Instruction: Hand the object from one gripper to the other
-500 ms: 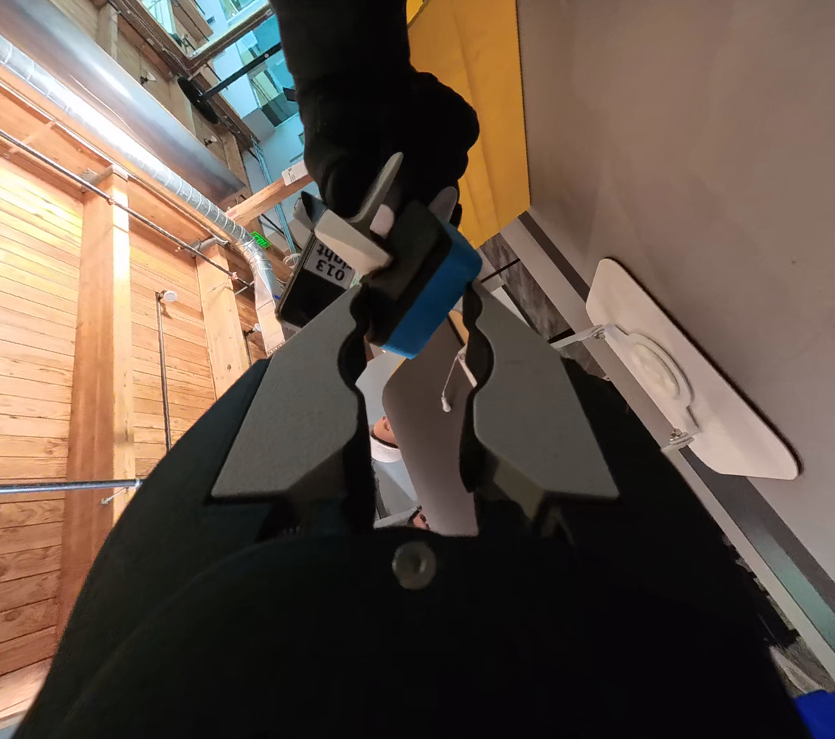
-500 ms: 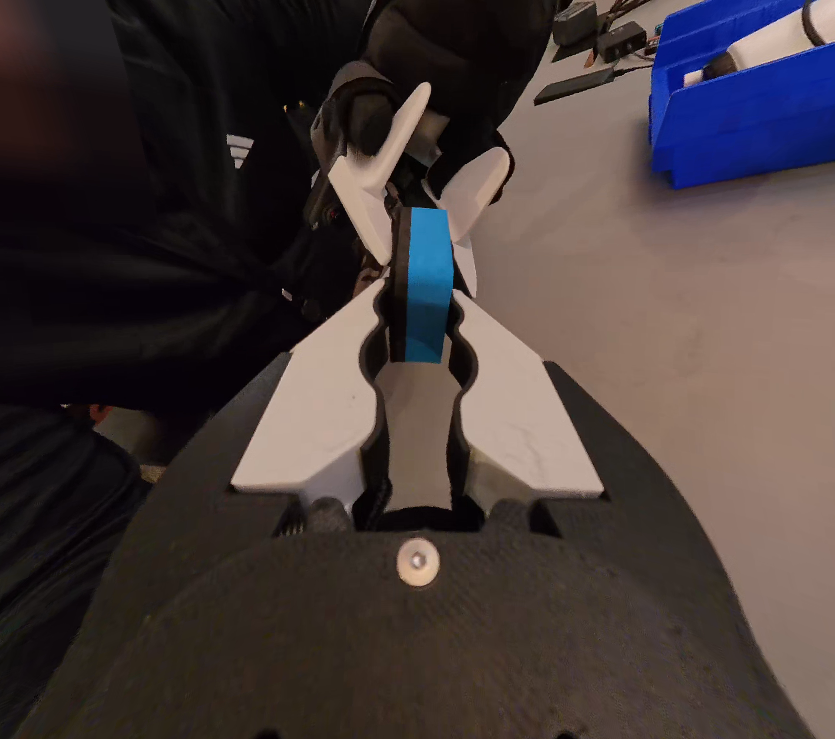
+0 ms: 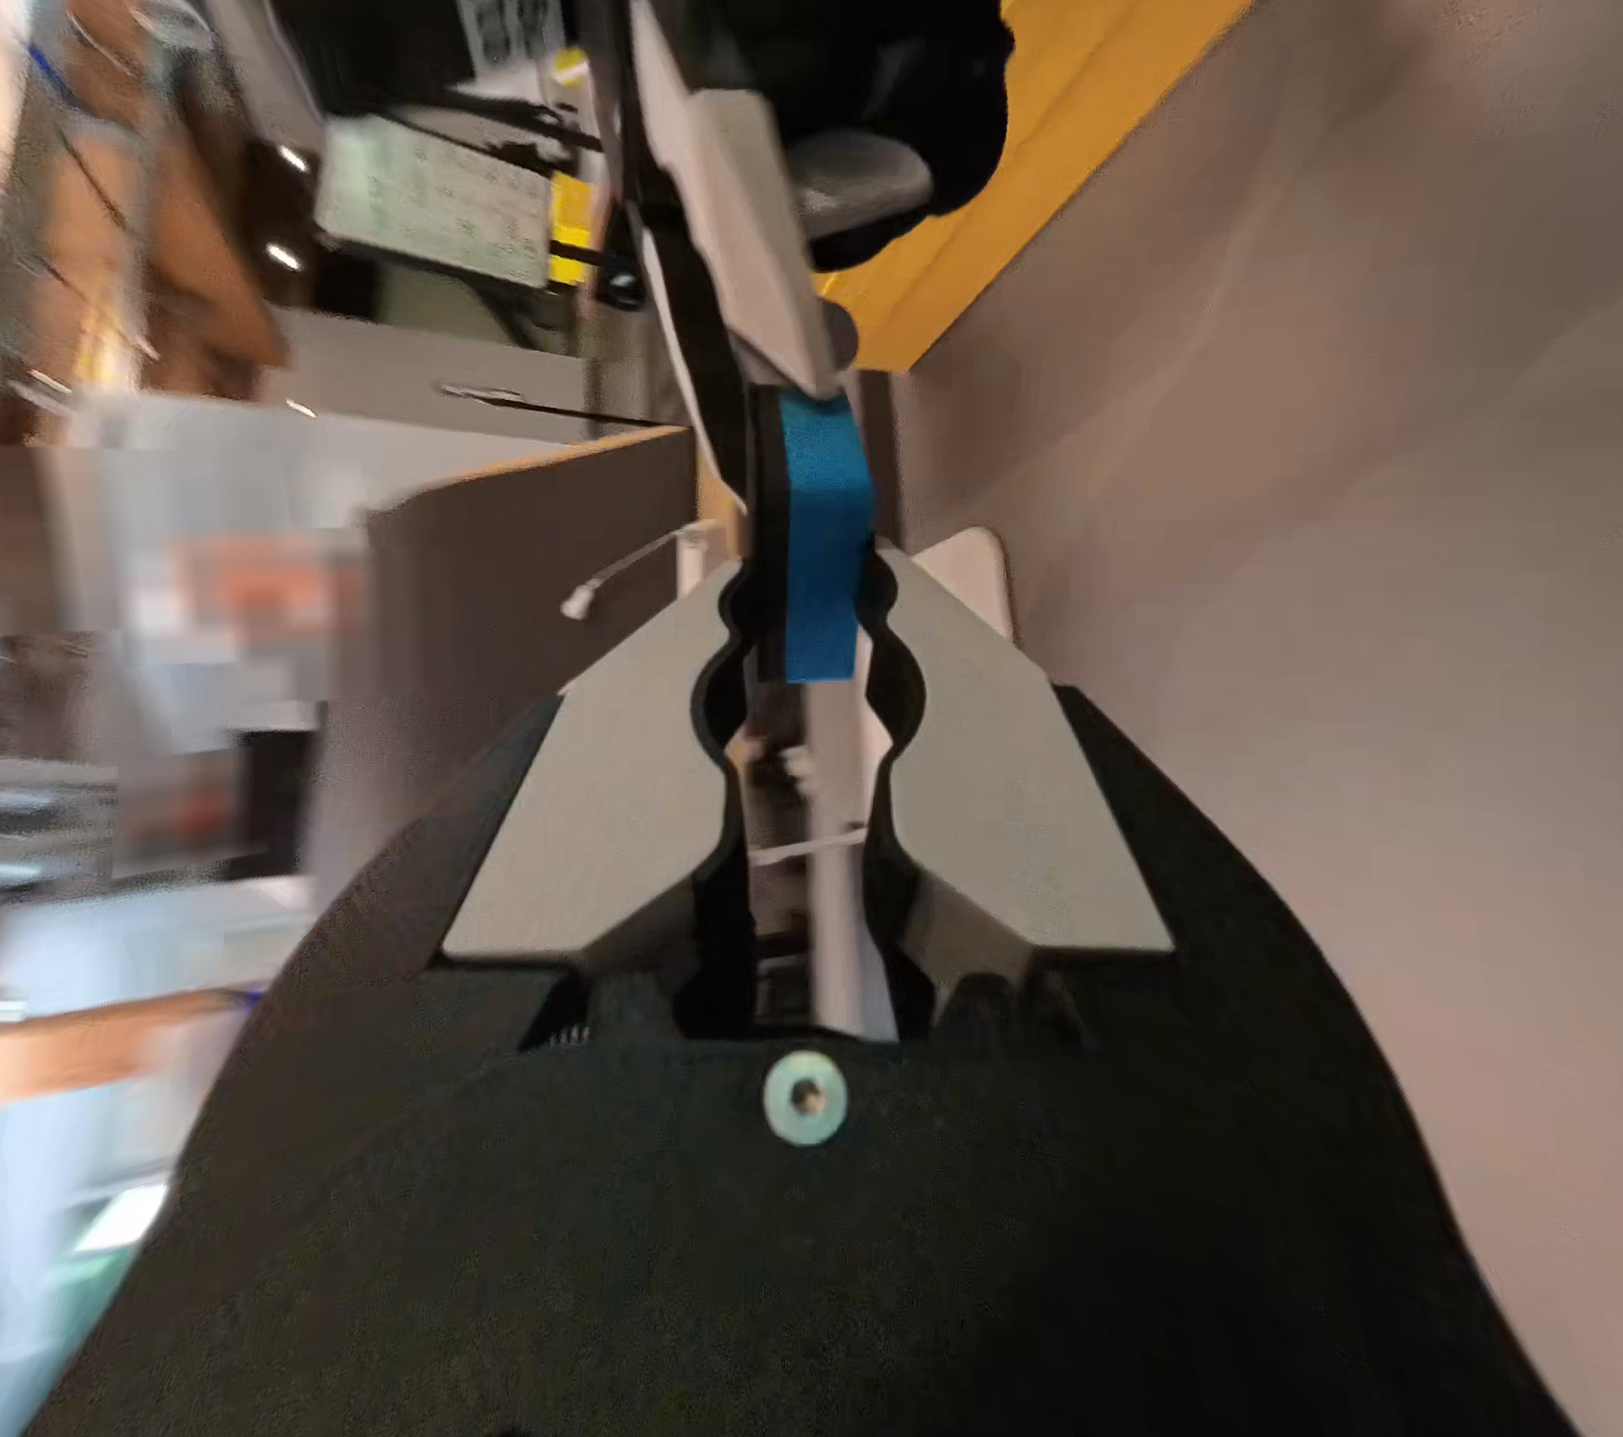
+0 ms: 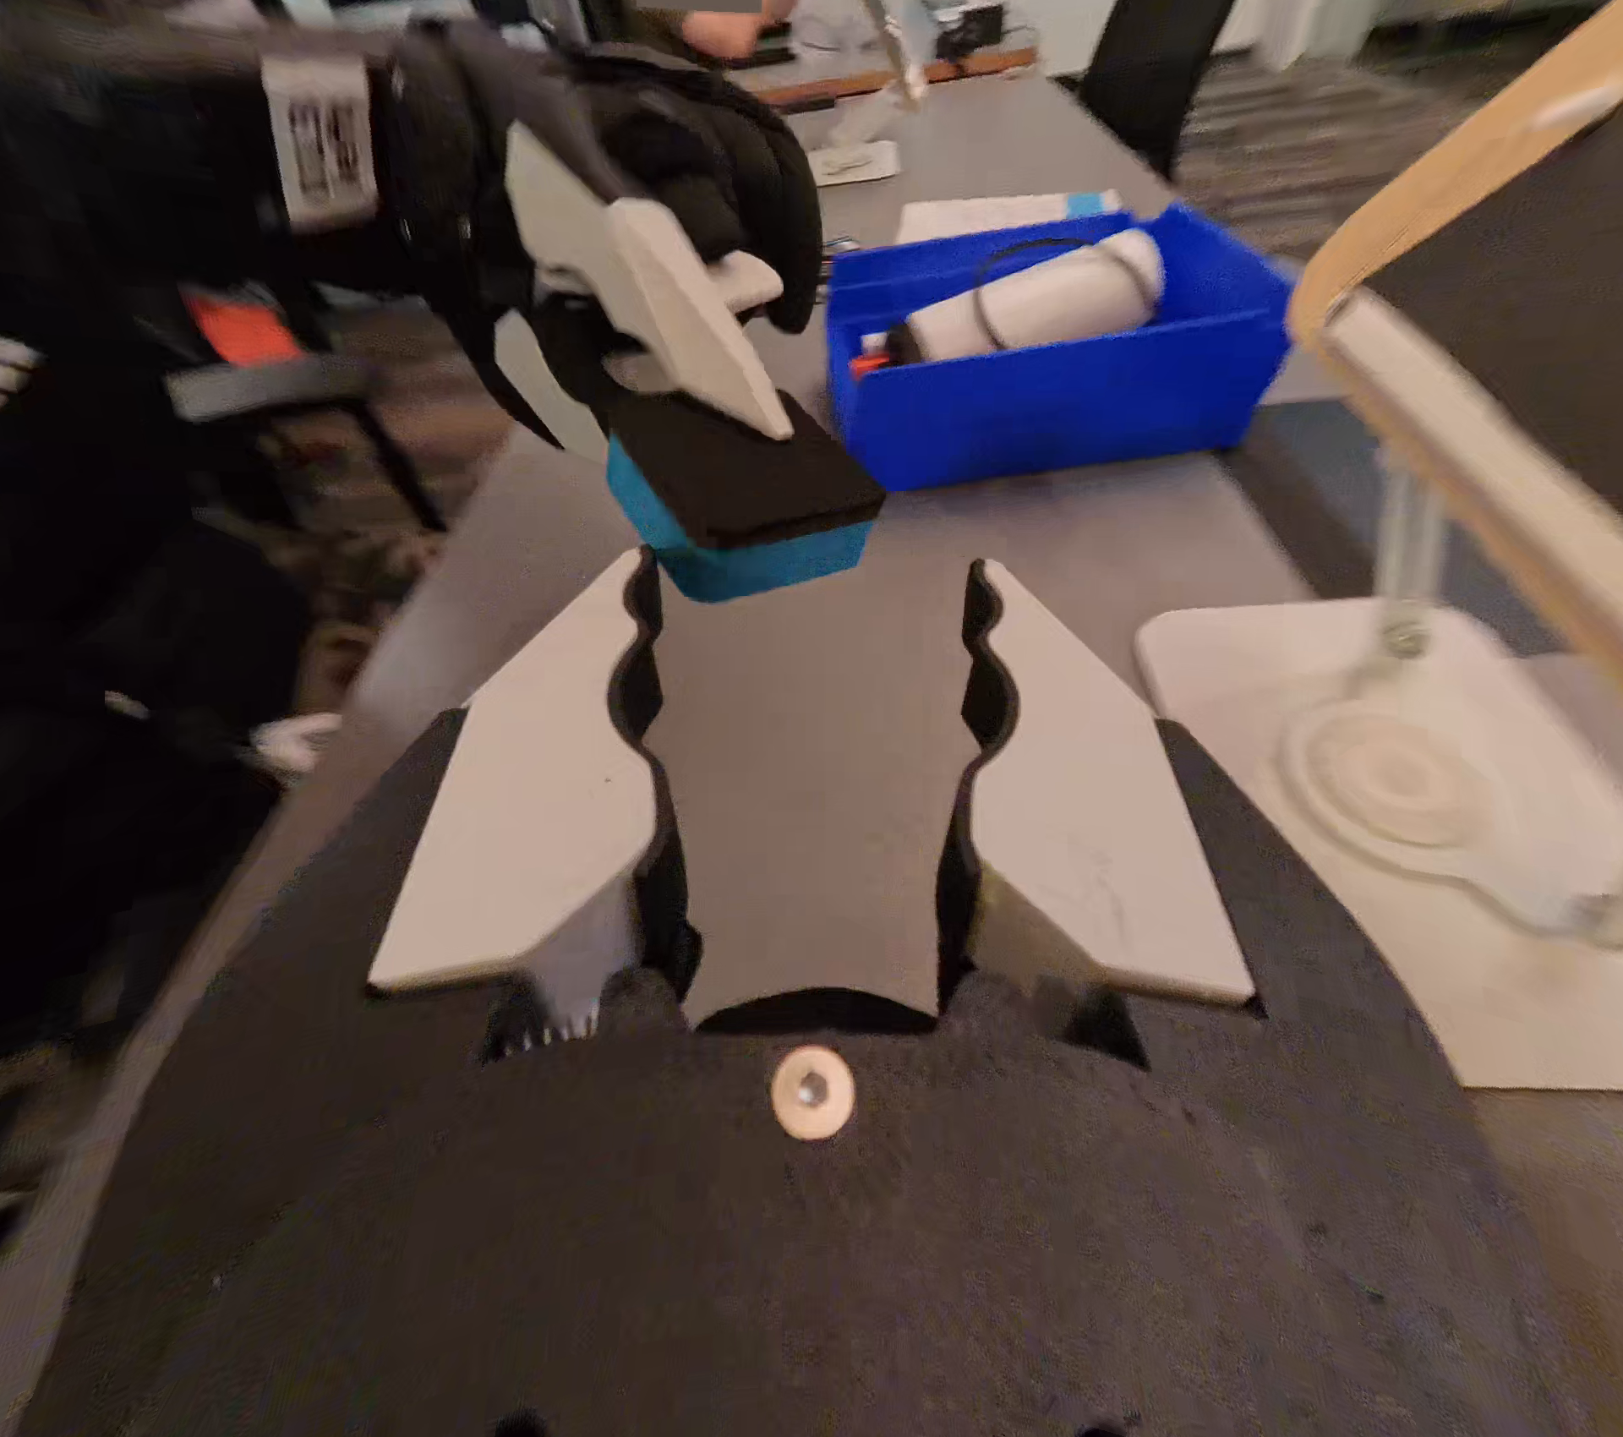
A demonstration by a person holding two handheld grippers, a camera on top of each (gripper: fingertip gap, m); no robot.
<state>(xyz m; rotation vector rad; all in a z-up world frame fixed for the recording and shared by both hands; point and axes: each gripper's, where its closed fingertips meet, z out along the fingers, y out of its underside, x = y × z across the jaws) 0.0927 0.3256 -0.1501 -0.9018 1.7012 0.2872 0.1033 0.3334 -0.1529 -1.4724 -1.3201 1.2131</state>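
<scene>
While clamped in left gripper point(image 3: 808, 578), sponge point(image 4: 746, 508) seemingly clear of spread right gripper point(image 4: 812, 578)

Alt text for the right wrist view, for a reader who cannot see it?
The right gripper is open and empty above a grey table; just beyond its tips, the left gripper holds a blue foam block with a black top. A blue plastic bin sits behind on the table.

A white coded tag point(image 4: 320, 141) is showing on the left gripper point(image 4: 703, 420), beside the blue bin point(image 4: 1054, 411); its marks are blurring past reading.
</scene>
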